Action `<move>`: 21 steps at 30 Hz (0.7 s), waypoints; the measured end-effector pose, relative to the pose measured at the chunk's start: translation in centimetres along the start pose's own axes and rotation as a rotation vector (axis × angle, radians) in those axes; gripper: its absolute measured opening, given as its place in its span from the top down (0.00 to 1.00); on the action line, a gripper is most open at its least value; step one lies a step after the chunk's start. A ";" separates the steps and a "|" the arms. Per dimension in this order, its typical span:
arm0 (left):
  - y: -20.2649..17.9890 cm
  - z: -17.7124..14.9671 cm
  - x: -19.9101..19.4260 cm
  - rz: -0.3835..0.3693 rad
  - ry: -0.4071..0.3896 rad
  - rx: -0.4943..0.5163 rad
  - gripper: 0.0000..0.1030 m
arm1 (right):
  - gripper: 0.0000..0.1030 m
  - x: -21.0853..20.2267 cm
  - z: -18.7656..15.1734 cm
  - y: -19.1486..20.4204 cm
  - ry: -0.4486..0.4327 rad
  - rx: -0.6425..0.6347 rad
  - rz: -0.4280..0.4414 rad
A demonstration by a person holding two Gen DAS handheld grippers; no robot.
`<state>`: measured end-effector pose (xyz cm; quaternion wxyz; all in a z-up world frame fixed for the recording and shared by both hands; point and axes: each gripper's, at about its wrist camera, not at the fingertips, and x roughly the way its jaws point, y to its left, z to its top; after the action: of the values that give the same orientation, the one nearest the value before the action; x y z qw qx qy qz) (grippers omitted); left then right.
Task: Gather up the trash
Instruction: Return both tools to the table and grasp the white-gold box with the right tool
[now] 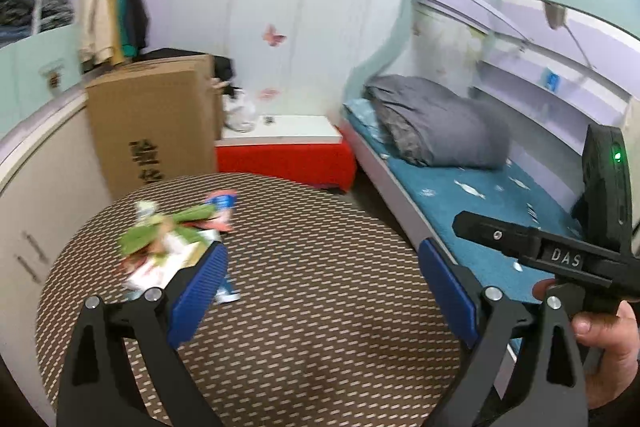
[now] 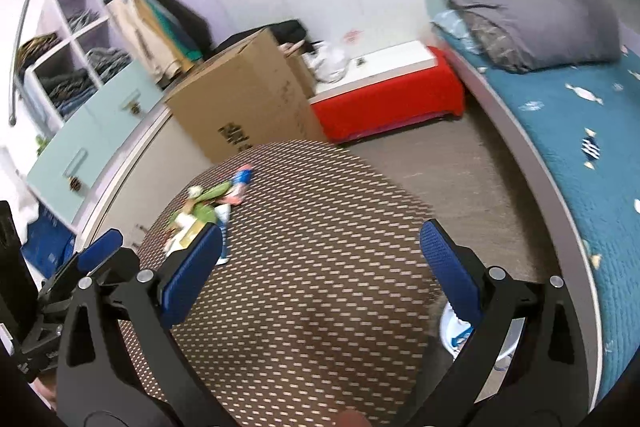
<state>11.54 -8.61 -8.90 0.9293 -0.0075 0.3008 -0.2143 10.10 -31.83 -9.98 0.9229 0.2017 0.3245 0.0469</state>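
Fingers [image 1: 200, 287] wide apart, empty, above table [image 1: 304, 307]

Wrapper pile [image 1: 172, 243] motion-blurred, partly hidden behind left tool finger.

Brown-dotted table [image 1: 300, 307], green/red/white wrappers [image 1: 172, 239] (blurry), blue-padded blk tools.

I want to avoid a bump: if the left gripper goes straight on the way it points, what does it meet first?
Probably the round patterned table top: the open left gripper aims over its bare part, with the pile of wrappers off by its left finger. Depth is unclear; if level, it could pass over toward the red box.
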 end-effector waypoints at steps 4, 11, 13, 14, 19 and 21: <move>3.3 -1.3 -1.2 0.044 -0.004 -0.061 0.09 | 0.06 2.4 -0.4 3.1 0.048 -0.045 0.038; 9.1 -3.9 -2.6 0.132 0.006 -0.144 0.09 | 0.06 6.6 -1.6 8.2 0.126 -0.108 0.105; 10.5 -4.6 -3.0 0.157 0.008 -0.163 0.09 | 0.06 7.8 -2.0 9.2 0.146 -0.118 0.114; 11.1 -4.8 -3.1 0.169 0.009 -0.172 0.09 | 0.06 8.4 -2.1 9.7 0.156 -0.123 0.117; 14.1 -6.1 -3.4 0.219 0.018 -0.224 0.09 | 0.06 11.6 -3.0 12.4 0.213 -0.152 0.143; 15.2 -6.5 -3.4 0.231 0.020 -0.237 0.09 | 0.06 12.6 -3.3 13.4 0.227 -0.167 0.151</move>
<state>11.33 7.29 -14.50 0.9373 -0.0803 0.3320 -0.0691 18.50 -15.73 -14.23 0.8878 0.1415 0.4055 0.1652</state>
